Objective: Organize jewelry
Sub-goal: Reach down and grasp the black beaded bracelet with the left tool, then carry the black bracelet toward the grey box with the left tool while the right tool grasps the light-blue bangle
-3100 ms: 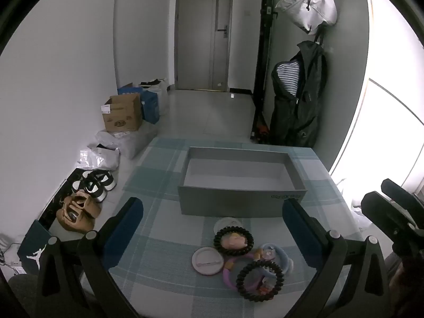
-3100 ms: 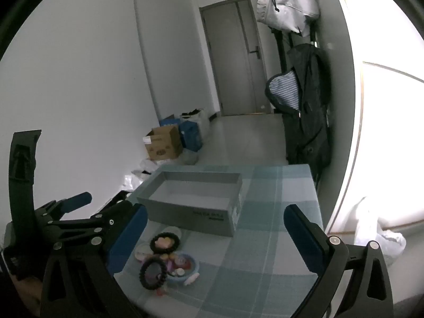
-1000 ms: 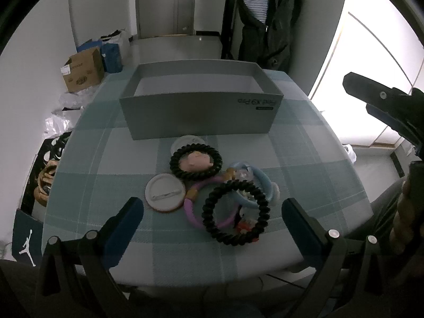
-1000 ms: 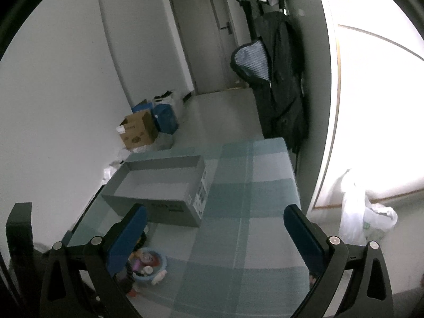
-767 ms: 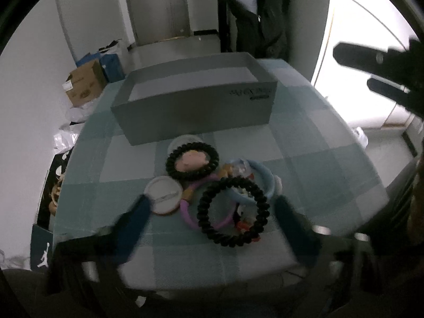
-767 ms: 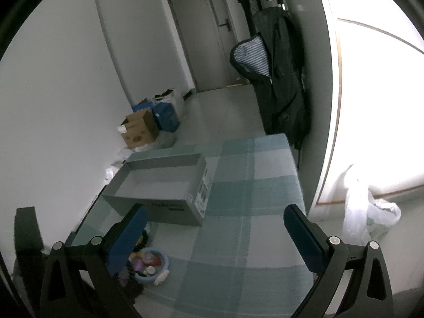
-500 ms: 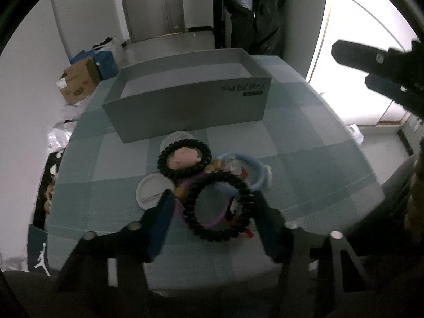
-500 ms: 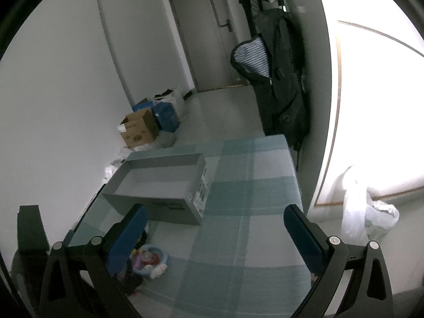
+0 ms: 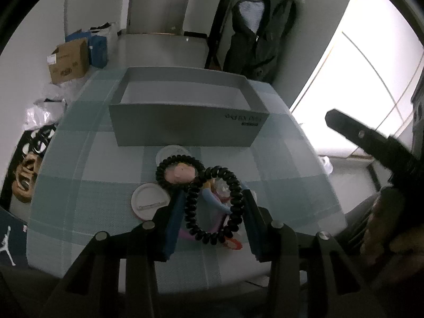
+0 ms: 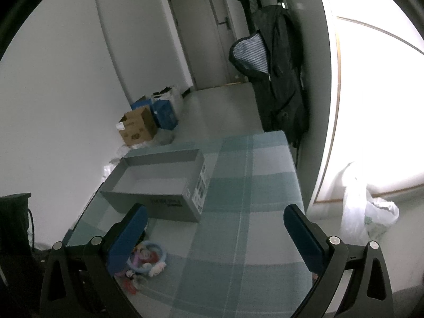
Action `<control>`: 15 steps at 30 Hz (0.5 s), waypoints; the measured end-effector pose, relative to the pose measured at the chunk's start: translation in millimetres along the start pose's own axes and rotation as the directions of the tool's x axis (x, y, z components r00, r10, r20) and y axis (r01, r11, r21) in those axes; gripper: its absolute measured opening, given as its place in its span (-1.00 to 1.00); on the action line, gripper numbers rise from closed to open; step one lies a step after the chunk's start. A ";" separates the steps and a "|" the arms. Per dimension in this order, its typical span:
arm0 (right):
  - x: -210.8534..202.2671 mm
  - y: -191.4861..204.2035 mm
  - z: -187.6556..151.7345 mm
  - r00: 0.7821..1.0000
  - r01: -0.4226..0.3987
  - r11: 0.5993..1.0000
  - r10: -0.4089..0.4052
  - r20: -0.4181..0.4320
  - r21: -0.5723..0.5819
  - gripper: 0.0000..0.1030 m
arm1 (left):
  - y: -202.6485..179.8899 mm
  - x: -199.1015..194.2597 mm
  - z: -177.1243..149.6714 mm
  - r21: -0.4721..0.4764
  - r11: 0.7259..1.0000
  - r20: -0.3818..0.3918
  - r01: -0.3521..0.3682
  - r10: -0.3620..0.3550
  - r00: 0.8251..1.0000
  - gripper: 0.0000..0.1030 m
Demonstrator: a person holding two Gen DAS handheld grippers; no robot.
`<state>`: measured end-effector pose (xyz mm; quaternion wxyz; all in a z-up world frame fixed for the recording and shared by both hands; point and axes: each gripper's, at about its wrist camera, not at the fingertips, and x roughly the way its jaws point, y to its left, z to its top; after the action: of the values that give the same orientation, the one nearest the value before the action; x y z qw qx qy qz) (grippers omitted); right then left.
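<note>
Two black coil hair ties sit in the jewelry pile on the checked tablecloth (image 9: pixel 100 185). The nearer coil tie (image 9: pixel 214 203) is squeezed tall and narrow between the blue pads of the left gripper (image 9: pixel 213 213), which is clenched on it. The other coil tie (image 9: pixel 178 172) lies flat around a pink piece, just in front of the grey box (image 9: pixel 185 129). A white round badge (image 9: pixel 150 202) lies to the left of the pile, and a light blue ring (image 9: pixel 215 198) shows through the gripped tie. The box stands open behind the pile. The right gripper (image 10: pixel 216 234) hangs released, jaws wide apart, over bare cloth to the right of the pile.
</note>
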<state>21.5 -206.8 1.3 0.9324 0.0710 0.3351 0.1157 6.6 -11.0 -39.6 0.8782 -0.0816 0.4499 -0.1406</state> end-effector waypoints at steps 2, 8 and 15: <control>0.9 0.4 -0.5 1.000 0.000 1.000 0.000 -0.002 0.000 1.00 | 1.9 -4.0 2.1 -0.009 1.000 0.020 0.015 -0.015 1.000 -0.28; 7.4 3.5 -5.1 0.999 -0.045 0.999 0.045 -0.028 -0.006 1.00 | 9.1 -21.0 8.5 -0.039 0.997 0.107 0.066 -0.061 0.992 -0.28; 26.4 20.3 -16.8 0.951 -0.271 0.962 0.272 -0.145 0.025 1.00 | 36.7 -39.4 24.6 -0.101 0.993 0.203 0.058 -0.037 0.978 -0.28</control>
<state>27.0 -179.4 -23.4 0.8801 0.1101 0.3903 0.2468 11.1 36.9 -5.0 0.9099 -0.1528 0.3636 -0.1284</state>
